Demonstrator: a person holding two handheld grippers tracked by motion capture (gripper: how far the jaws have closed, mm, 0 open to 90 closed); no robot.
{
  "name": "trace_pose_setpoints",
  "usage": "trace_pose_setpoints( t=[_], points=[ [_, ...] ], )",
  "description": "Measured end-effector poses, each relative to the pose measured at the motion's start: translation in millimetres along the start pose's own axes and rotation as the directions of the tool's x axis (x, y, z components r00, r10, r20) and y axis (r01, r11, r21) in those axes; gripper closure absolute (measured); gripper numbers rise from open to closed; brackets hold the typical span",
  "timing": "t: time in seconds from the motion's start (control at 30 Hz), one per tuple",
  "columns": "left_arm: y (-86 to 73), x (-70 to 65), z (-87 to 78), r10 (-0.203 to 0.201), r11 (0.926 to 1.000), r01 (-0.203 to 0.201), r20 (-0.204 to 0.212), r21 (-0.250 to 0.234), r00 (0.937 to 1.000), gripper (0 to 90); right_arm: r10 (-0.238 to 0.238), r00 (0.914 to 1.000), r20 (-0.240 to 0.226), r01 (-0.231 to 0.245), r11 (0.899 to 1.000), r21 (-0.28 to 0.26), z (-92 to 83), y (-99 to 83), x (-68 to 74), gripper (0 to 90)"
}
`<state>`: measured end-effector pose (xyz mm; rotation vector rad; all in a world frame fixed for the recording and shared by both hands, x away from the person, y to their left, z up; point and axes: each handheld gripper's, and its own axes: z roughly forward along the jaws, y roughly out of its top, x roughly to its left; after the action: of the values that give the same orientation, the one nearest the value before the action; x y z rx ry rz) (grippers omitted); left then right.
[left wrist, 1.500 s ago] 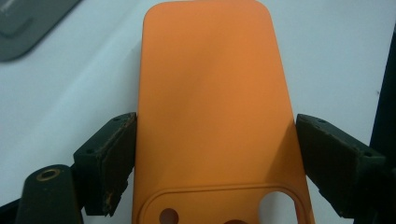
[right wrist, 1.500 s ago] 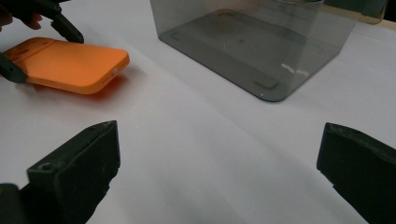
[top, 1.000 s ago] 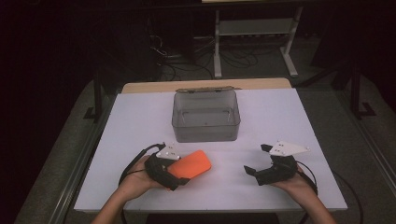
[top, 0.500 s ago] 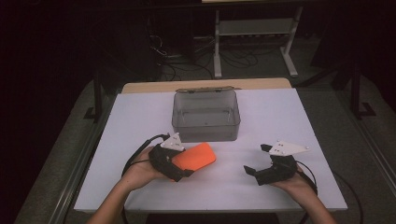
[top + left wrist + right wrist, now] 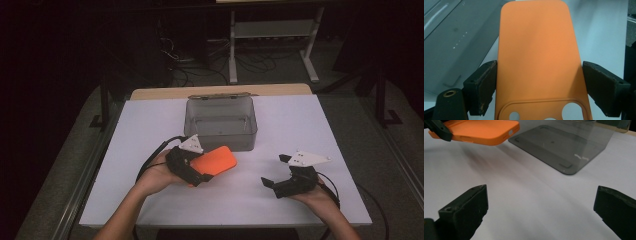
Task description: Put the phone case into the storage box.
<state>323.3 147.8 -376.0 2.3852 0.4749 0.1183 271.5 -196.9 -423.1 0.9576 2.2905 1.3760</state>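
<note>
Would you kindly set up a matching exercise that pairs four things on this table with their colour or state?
Things:
1. phone case
2. plastic box
3. left gripper
4. right gripper

States:
A. smoky and see-through, standing on the table
B. open, with nothing between its jaws
C. orange, held off the table
D. clamped on the edges of the case

Pairs: 1-C, 2-A, 3-D, 4-B

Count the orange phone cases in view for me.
1. The orange phone case is held off the table in the left gripper, just in front of the clear box.
</note>
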Motion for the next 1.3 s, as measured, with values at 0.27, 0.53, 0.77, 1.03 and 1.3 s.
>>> trace_pose_setpoints(
  t=[0.27, 0.53, 0.77, 1.03, 1.3],
  points=[
    [6.3, 4.3, 3.8, -0.013, 0.9998, 0.013, -0.004, 0.014, 0.9999, 15.6, 0.001, 1.0, -0.003, -0.001, 1.0, 0.002, 0.4, 0.1, -0.3, 0.0],
    [12.4, 6.3, 4.3, -0.015, 0.9998, 0.015, -0.009, 0.011, 0.9999, 15.6, -0.001, 1.0, -0.005, 0.001, 1.0, 0.003, 1.5, 0.0, 0.0, 0.0],
    [12.0, 5.8, 7.0, -0.016, 0.9995, 0.016, -0.009, 0.026, 0.9998, 15.6, -0.007, 1.0, -0.005, 0.007, 1.0, 0.001, 1.8, 0.4, 0.0, 0.0],
    [11.4, 7.0, 6.6, -0.02, 0.9994, 0.02, -0.004, 0.029, 0.9998, 15.6, -0.002, 1.0, -0.004, 0.002, 1.0, -0.013, 4.3, 3.7, -1.5, 0.0],
    [11.5, 7.7, 7.1, -0.02, 0.9993, 0.02, 0.001, 0.033, 0.9998, 15.6, 0.022, 0.9996, -0.016, -0.023, 0.999, -0.029, 10.3, 8.6, -9.6, 0.0]
  ],
)
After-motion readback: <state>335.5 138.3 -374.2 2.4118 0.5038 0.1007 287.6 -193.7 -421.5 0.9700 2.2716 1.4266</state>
